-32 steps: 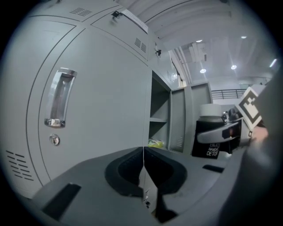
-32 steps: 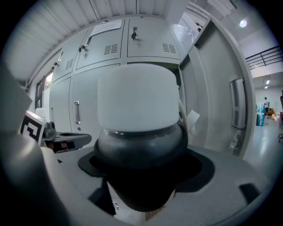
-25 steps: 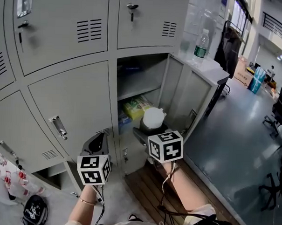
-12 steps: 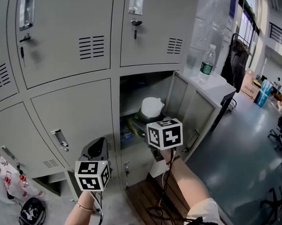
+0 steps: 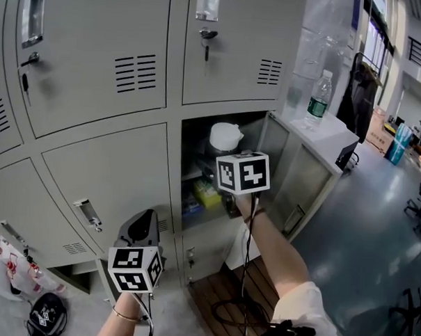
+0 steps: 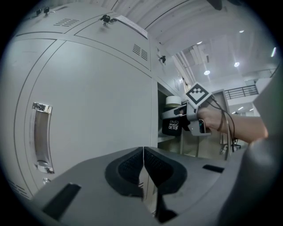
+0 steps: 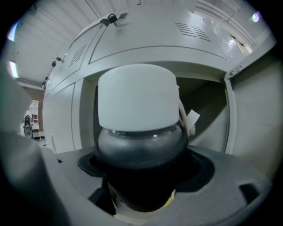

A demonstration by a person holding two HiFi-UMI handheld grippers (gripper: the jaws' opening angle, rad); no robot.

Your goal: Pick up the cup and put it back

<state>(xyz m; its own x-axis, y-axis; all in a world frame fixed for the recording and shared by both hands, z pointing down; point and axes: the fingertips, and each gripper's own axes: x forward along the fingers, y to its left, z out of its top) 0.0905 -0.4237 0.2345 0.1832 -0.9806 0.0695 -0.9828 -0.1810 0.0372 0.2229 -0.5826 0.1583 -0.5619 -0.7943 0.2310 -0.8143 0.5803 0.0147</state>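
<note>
The cup has a white lid, a grey band and a black body. My right gripper is shut on it and holds it upright at the mouth of the open locker compartment, at upper-shelf height. In the right gripper view the cup fills the middle, with both jaws of the right gripper pressed against its black body. The left gripper view shows the same cup from the side. My left gripper hangs lower left, before a closed locker door; the left gripper has its pads together on nothing.
Grey lockers fill the wall. The open compartment's door swings out to the right. Yellow-green packets lie on the lower level inside. A water bottle stands on a white top at right. A wooden pallet lies below.
My right gripper has lifted the cup from the lower part of the compartment up to its top part. The left gripper stayed low by the closed door.
</note>
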